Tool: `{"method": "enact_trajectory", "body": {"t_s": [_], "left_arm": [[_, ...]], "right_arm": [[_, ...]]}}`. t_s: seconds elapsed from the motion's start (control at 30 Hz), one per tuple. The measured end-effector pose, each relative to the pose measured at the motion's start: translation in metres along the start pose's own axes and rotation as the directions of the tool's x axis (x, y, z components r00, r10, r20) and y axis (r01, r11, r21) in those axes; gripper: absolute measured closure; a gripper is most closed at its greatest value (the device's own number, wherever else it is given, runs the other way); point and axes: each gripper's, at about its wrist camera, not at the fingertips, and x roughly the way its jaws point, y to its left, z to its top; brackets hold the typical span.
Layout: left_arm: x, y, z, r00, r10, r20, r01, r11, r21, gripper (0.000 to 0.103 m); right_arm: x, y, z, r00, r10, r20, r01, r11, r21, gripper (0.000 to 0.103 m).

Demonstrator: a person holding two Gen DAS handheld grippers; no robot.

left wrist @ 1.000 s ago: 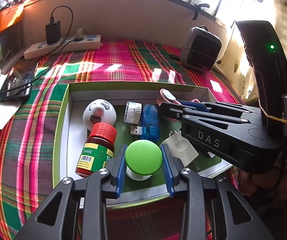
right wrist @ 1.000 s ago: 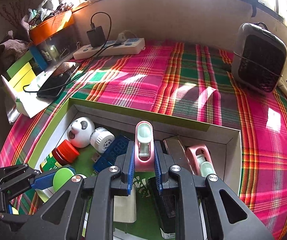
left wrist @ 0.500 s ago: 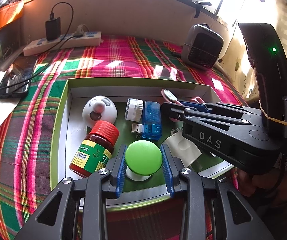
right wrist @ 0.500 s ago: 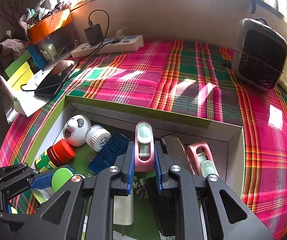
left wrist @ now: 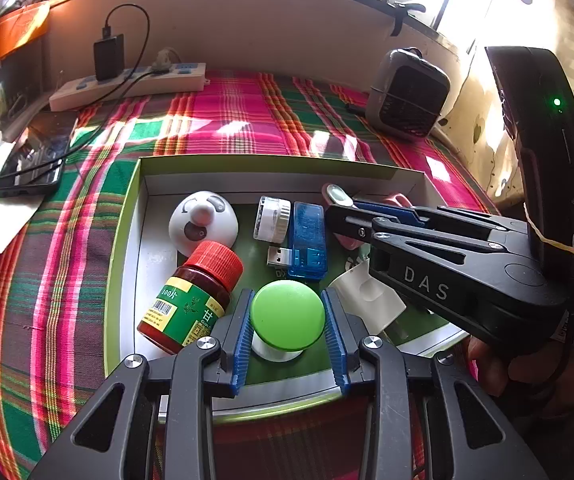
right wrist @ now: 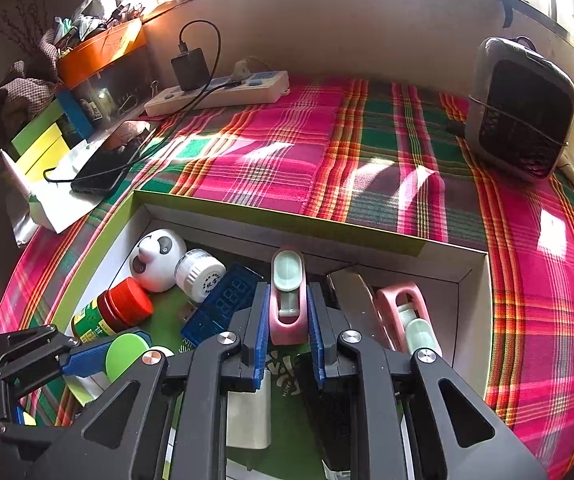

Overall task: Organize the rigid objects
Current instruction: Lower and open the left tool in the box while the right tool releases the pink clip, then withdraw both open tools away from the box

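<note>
Left gripper (left wrist: 287, 320): pads clamped on both sides of the green-capped white item (left wrist: 287, 314), near the front wall of the shallow box (left wrist: 279, 167). Right gripper (right wrist: 287, 322): jaws closed tight on the pink dispenser (right wrist: 287, 300), mid-box. Just left of the green cap lies 1 red-capped bottle (left wrist: 191, 300). Farther back lie the blue USB meter (left wrist: 307, 240) and the panda figure (left wrist: 203, 224).

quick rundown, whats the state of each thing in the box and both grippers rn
left gripper: shut on the green-capped jar, jar upright
right gripper: shut on the pink tape dispenser
red-capped bottle: lying on its side, cap on
blue usb meter: lying flat, unplugged
power strip: charger plugged in
phone: cable attached
</note>
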Motion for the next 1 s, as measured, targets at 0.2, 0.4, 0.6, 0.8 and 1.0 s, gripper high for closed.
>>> {"method": "enact_trajectory", "body": {"t_s": [0.2,0.4,0.6,0.8,1.0], "left_arm": [[-0.007,0.001,0.001,1.0,0.012,0.026,-0.012,1.0,-0.006,0.07],[-0.017,-0.001,0.0,0.999,0.014,0.043,-0.014,1.0,-0.004,0.065],[-0.025,-0.004,-0.002,0.998,0.019,0.053,-0.019,1.0,0.003,0.064],[-0.04,-0.007,-0.007,0.996,0.046,0.074,-0.046,0.999,0.005,0.064],[-0.058,-0.01,-0.016,0.989,0.099,0.111,-0.101,0.995,0.016,0.064]], "right_arm": [[-0.007,0.0,-0.001,1.0,0.006,0.019,-0.007,1.0,0.008,0.081],[-0.02,0.004,-0.005,0.999,0.016,0.045,-0.016,1.0,0.013,0.072],[-0.034,0.008,-0.009,0.997,0.001,0.072,-0.003,1.0,0.021,0.067],[-0.054,0.009,-0.018,0.995,-0.008,0.102,0.004,0.999,0.036,0.061],[-0.081,0.01,-0.033,0.99,-0.015,0.14,0.007,0.998,0.064,0.057]]}}
